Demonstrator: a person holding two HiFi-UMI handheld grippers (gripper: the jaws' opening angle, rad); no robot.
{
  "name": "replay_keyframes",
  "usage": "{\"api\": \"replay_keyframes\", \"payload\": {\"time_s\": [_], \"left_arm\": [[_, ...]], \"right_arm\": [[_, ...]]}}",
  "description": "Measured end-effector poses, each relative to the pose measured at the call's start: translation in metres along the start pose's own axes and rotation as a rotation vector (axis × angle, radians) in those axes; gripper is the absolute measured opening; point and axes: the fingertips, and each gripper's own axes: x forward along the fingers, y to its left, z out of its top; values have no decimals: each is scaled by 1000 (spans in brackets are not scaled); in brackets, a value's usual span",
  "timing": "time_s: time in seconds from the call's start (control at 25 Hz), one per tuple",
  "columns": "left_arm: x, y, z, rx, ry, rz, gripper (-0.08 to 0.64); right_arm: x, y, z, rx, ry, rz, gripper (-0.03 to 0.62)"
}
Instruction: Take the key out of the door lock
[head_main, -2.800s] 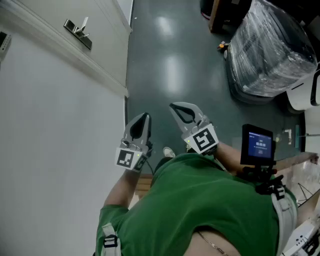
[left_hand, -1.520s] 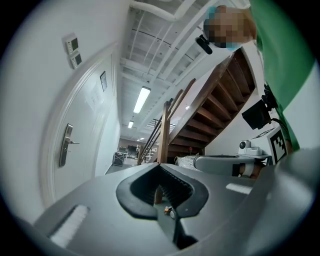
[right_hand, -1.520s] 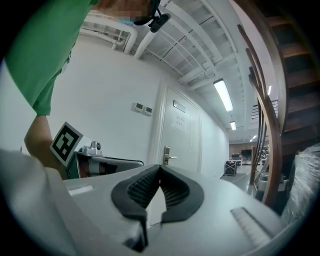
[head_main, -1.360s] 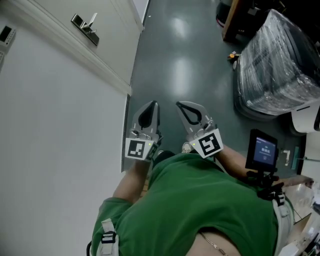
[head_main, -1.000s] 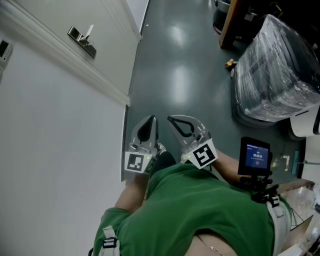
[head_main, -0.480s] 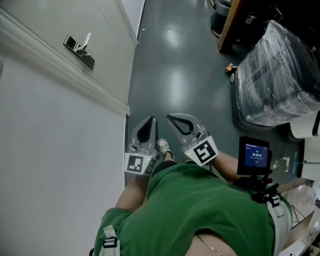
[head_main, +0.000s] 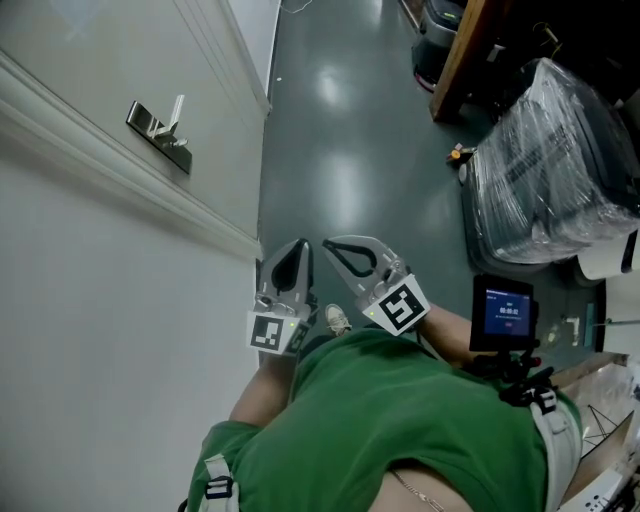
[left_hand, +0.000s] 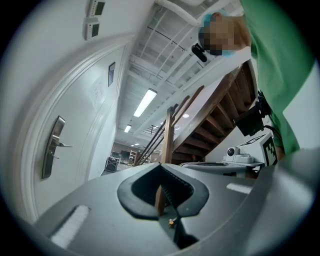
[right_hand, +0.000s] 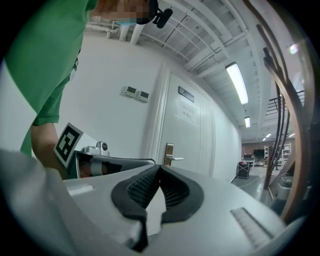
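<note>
Head view: a person in a green shirt (head_main: 400, 420) holds two tongs out low over the dark floor (head_main: 350, 170), close to a white wall (head_main: 100, 340).
Left tongs (head_main: 300, 247): the tips are pressed together and there is nothing in them. They hang just beside the bottom corner of the door frame (head_main: 255, 245).
Right tongs (head_main: 330, 245): the tips are together too, and they hold nothing. They sit just beside the left tongs and do not touch them.
Left gripper view: the left tongs (left_hand: 160, 166) meet at the tip. A brown stair post (left_hand: 167, 145) shows far off behind them. The handle (left_hand: 52, 147) is on the left.
Right gripper view: the right tongs (right_hand: 160, 168) are shut. The handle (right_hand: 170, 156) shows just above them, far off.
Door (head_main: 80, 50): white, up and to the left of both tongs.
Handle (head_main: 160, 128): a shiny plate with a lever on the door, well apart from both tongs.
Key: too small to make out in any view. Neither tongs touches the door.
Shoe (head_main: 338, 320): it peeks out under the tongs.
Change: the handle now sits lower in the head view than it did a few moments ago. The door frame corner has come right up beside the left tongs. Both tongs look shut and empty, same as before.
</note>
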Motion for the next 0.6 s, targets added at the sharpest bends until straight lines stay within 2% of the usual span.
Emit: {"api": "replay_keyframes", "payload": {"time_s": [0.12, 0.24, 0.6], "left_arm": [[9, 20, 3, -8, -29, -34, 0], [14, 36, -2, -10, -40, -66, 0], [33, 88, -6, -15, -19, 0, 0]], "right_arm": [[24, -7, 0, 36, -15, -12, 3], [46, -12, -4, 22, -2, -12, 3], [96, -30, -16, 6, 26, 6, 3]]}}
